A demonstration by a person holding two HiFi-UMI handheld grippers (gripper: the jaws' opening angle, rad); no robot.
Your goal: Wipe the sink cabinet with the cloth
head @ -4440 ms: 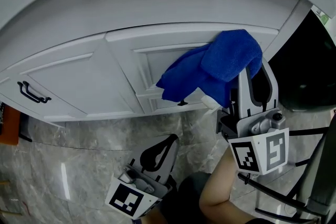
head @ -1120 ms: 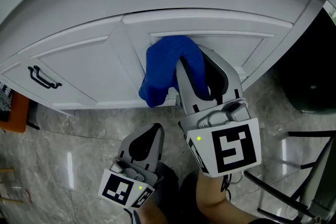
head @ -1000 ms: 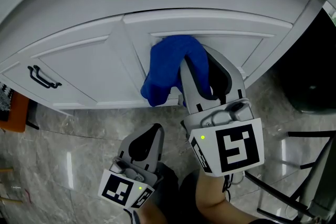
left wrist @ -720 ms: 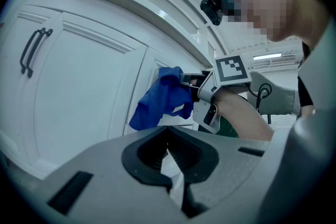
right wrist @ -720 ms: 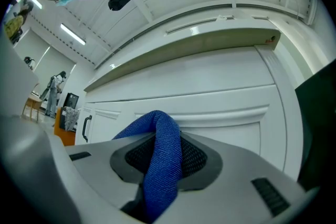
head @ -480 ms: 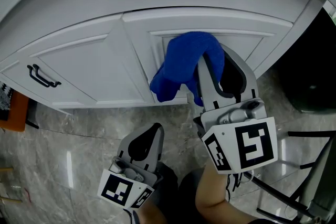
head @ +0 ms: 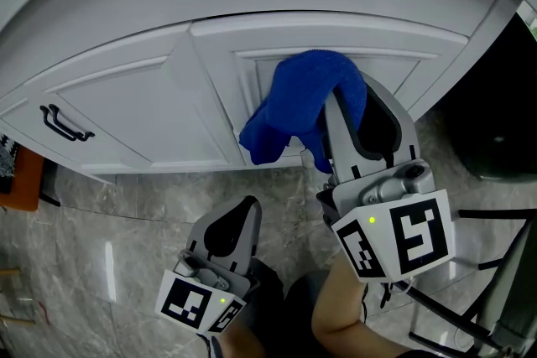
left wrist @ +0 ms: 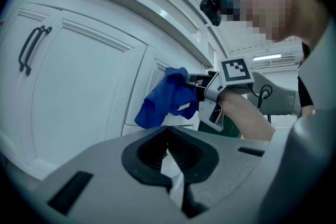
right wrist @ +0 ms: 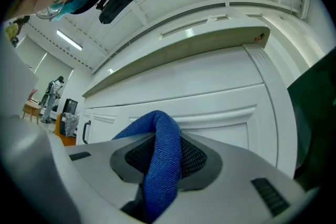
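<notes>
Sink cabinet [head: 151,105] fills the head view; I judge I'm mid-wipe on its right door panel. Cloth [head: 306,105] is bunched vs. that panel, clenched in my right gripper [head: 357,109]. Left gripper [head: 239,222] hangs low, jaws closed on nothing. Next: prob. sweep sideways w/ steady pressure. Can't see my 2 right tips or the actual contact; cloth covers both.

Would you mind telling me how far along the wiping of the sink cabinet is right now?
Done: the blue cloth is picked up and clamped in the right gripper. In hand: the cloth lies against the right-hand door, on its recessed panel. Left: the left door with the black handle has no cloth on it; how clean either door is cannot be judged. The left gripper hangs shut and empty.
</notes>
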